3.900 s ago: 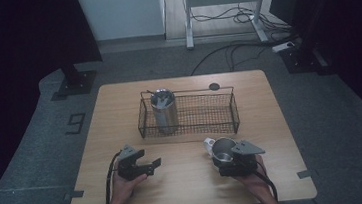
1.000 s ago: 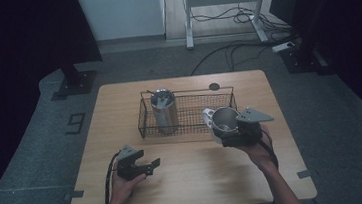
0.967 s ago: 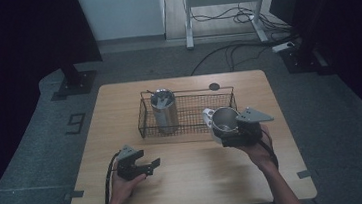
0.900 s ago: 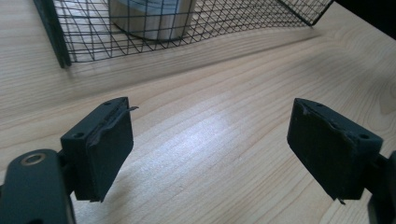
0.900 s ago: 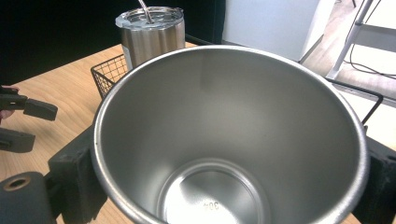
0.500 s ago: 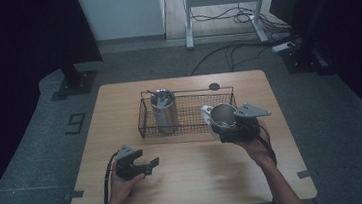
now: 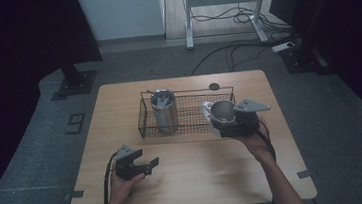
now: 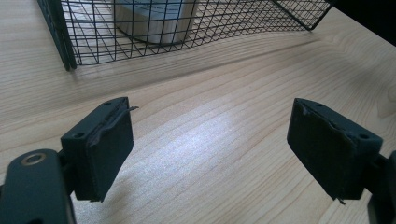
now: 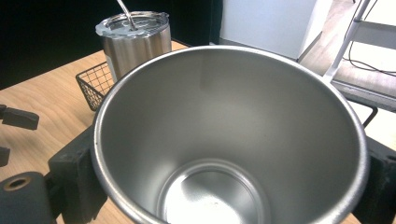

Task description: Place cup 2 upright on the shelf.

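Two claws work over the tabletop [image 7: 191,181]. Nearest, the left claw [image 7: 147,164] rests on the wood, its jaws apart with nothing between them. The right claw [image 7: 220,128] grips one open steel cup [image 7: 221,112], held at the near right edge of one wire basket [image 7: 190,112]. One lidded steel cup [image 7: 163,109] stands in the basket's left end. No writing is legible on either cup.

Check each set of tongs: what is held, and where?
Right tongs clamp the open steel cup across its outer wall, near the rim. Left tongs stand open, holding nothing.

Wire basket [image 7: 190,112] on wooden table [image 7: 196,176]
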